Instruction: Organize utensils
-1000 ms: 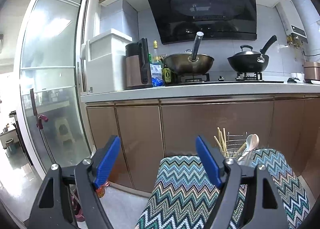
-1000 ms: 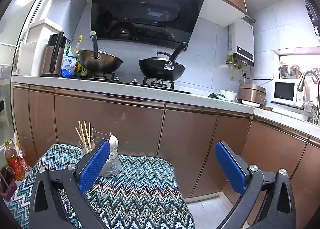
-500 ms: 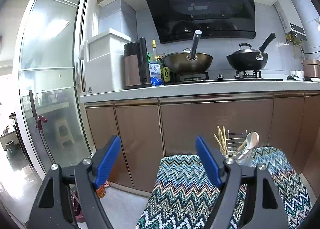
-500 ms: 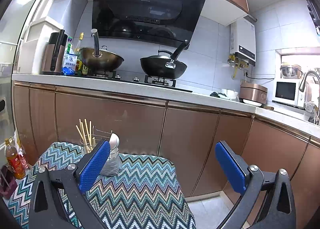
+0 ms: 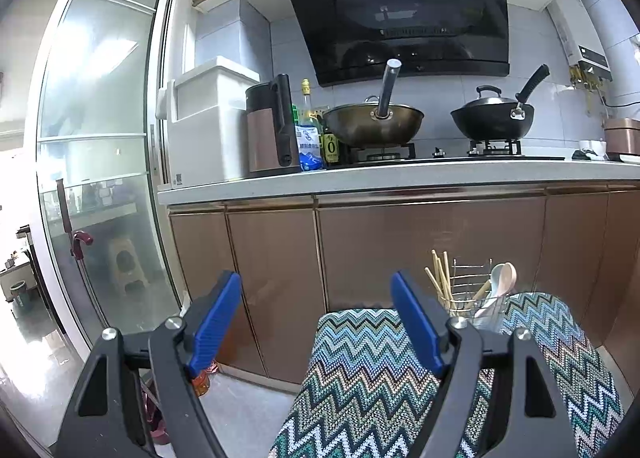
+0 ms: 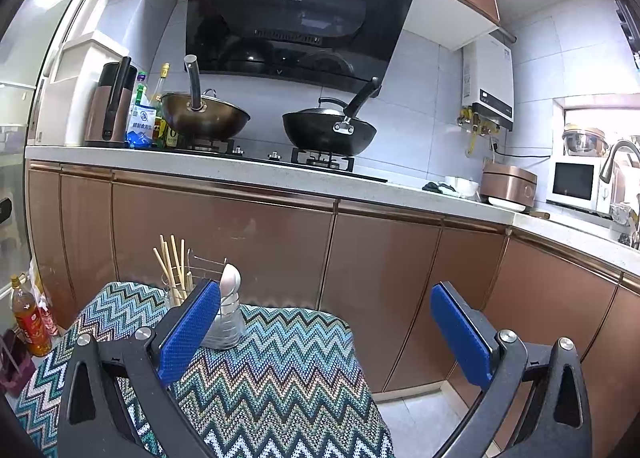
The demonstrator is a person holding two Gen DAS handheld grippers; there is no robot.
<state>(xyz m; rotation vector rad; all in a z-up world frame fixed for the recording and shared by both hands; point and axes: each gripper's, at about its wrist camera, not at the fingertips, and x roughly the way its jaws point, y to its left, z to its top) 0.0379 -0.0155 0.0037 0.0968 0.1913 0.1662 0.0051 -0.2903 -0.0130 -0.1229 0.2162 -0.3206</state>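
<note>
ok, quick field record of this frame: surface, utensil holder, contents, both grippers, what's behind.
surface: zigzag-patterned cloth over a low stand
holder: wire utensil rack at the cloth's far edge
contents: wooden chopsticks upright on the left side; white spoon leaning on the right side
left gripper: jaws open, nothing between them, short of the rack
right gripper: jaws open, nothing between them, short of the rack
behind: brown cabinets, counter with two woks on a hob

Two low wrist views facing kitchen counter, near zigzag cloth, sharing both woks, utensil rack
</note>
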